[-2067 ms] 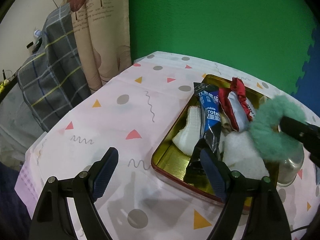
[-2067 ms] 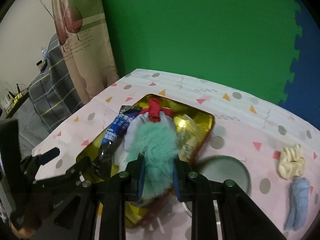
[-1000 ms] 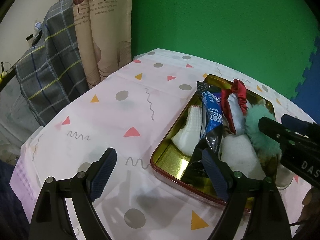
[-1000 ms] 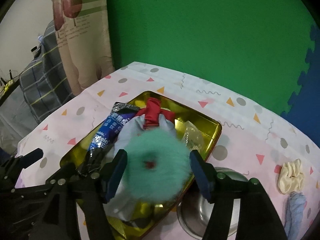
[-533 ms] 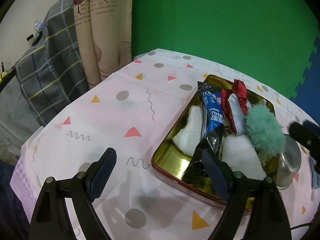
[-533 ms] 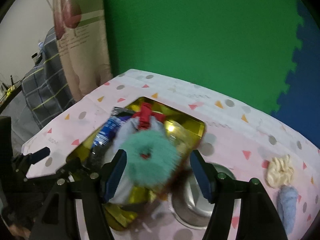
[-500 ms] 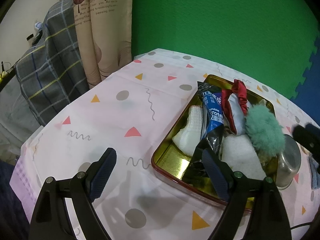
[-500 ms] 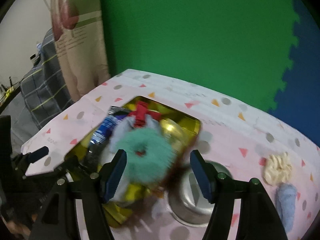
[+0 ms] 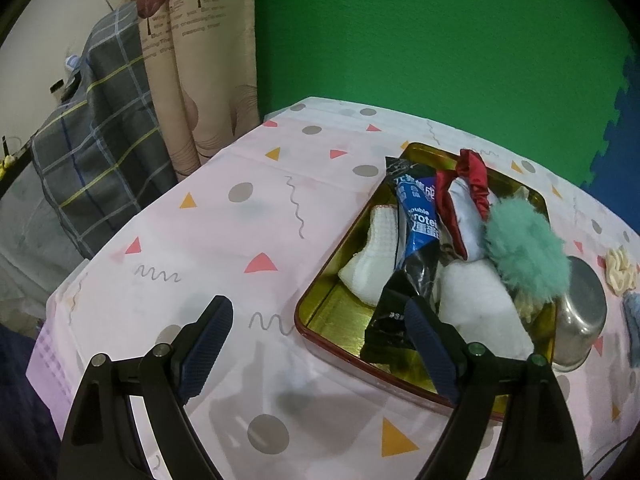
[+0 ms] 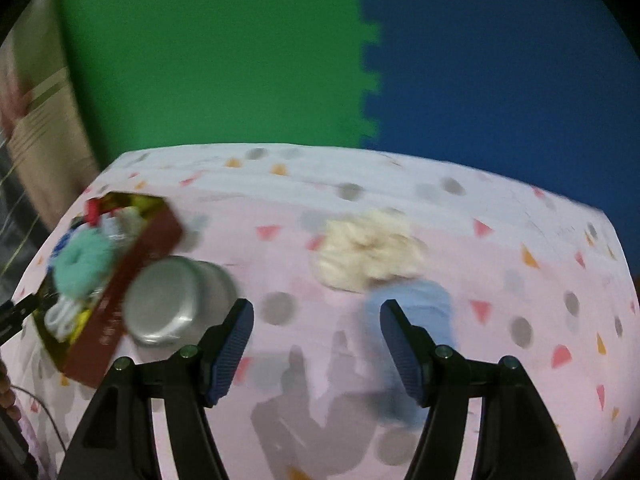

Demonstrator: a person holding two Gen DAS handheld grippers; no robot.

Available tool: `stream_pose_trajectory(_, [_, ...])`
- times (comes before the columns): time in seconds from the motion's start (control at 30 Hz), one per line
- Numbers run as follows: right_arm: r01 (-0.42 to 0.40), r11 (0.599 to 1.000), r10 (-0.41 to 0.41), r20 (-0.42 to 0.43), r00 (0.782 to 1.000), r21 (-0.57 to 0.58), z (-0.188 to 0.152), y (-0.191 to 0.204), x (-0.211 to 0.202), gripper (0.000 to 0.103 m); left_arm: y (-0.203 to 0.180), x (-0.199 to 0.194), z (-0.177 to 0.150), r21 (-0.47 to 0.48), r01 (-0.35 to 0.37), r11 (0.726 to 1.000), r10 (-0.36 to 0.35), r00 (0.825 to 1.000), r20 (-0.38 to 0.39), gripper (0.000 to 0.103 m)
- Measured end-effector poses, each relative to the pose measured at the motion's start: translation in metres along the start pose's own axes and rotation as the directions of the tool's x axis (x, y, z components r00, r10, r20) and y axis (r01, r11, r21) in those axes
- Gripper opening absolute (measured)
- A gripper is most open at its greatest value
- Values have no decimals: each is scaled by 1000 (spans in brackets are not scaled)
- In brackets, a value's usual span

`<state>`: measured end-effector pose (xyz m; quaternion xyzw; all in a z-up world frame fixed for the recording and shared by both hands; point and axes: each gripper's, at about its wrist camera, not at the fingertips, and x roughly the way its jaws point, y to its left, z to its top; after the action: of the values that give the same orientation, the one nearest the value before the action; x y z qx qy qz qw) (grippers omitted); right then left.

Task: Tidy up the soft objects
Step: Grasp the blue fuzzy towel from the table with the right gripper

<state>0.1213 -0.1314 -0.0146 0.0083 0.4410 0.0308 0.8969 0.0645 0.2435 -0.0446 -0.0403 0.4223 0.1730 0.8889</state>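
**Cream scrunchie and blue cloth next, tin already part filled**

Left wrist view: my left gripper (image 9: 318, 342) hangs over the tablecloth (image 9: 224, 240) with its jaws wide apart and nothing between them. The gold tin (image 9: 332, 314) lies just ahead and to the right of it, its near corner behind my right finger. In the tin I see the green fluffy scrunchie (image 9: 524, 254), a white towel (image 9: 476, 312), a blue snack packet (image 9: 416, 220) and a red-trimmed pouch (image 9: 464, 208). A steel bowl (image 9: 580, 312) sits touching the tin's far right side.

Right wrist view: the picture is smeared, so I read it loosely. My right gripper (image 10: 316, 346) is also spread open and empty. The cream scrunchie (image 10: 368, 250) lies ahead of the fingers, slightly right of centre; the blue cloth (image 10: 416, 312) sits nearer, partly behind my right finger (image 10: 400, 348). The tin is well off to the left, with the bowl beside it.

My judgement: I am lining up on one of these two. To do it well I should centre the chosen piece between the jaws, come down close to the cloth, and close on the bulk so I do not pinch the tablecloth or drag the neighbour along.
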Motion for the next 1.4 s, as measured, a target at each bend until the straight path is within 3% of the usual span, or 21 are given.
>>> stream_pose_trajectory(0.13, [48,999,-48,-16,999,15,-9,-26,4,68,-4,0,-1,21,-3,1000,3,1000,6,86])
stream_pose_trajectory(0.43, [108,994,-110,-34,993,-33,-25,-42,24,68,-10,-1,-2,45,-13,999,13,1000,13,86])
stream_pose_trajectory(0.83, [88,996,-89,-59,994,-17,-35,-56,53,67,-24,-12,-5,53,-10,999,8,1000,30,86])
stream_pose_trajectory(0.9, [89,996,-90,-44,995,-24,-37,-57,52,61,-30,-14,-6,59,-6,998,4,1000,27,86])
stream_pose_trajectory(0.93, [84,996,-85,-36,996,-30,-37,-57,50,47,-33,-14,-7,62,-2,998,1,1000,22,86])
stream_pose_trajectory(0.97, [81,996,-82,-33,996,-29,-37,-59,49,41,-38,-16,-7,69,5,998,-6,1000,17,86])
stream_pose_trajectory(1.07, [69,997,-69,-25,997,-20,-39,-65,46,34,-54,-25,-8,102,11,995,-14,999,32,86])
stream_pose_trajectory(1.4, [127,992,-127,5,992,-7,-51,-99,30,30,-132,-53,-14,237,132,963,-143,989,30,86])
